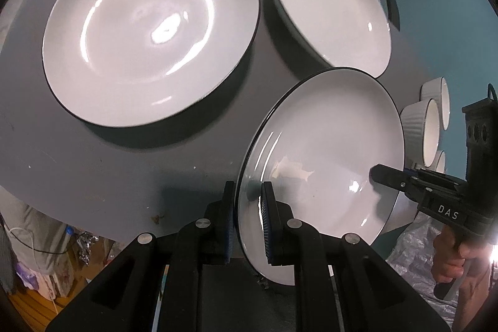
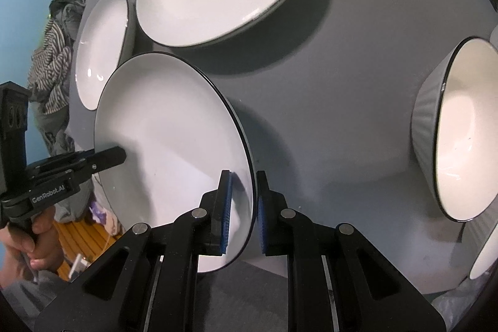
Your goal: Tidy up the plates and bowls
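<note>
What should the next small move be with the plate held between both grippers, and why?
Probably carry the held plate over the large plate and lower it there. The left gripper and right gripper each clamp an opposite rim, and it hangs tilted above the grey table, resting on nothing. Both plates are white with dark rims, so stacking looks sensible.

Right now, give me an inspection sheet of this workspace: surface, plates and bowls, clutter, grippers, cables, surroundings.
Surface: grey table, a few small specks.
Job's things: held plate tilted off the table; large plate and shallow plate lying flat; ribbed bowls at the table's edge.
Clutter: nothing seen on the table.
Grippers: left gripper and right gripper each clamp the held plate's rim, on opposite sides.
Cables: white cord below the table's edge.
Surroundings: heaped clothes, teal wall.
</note>
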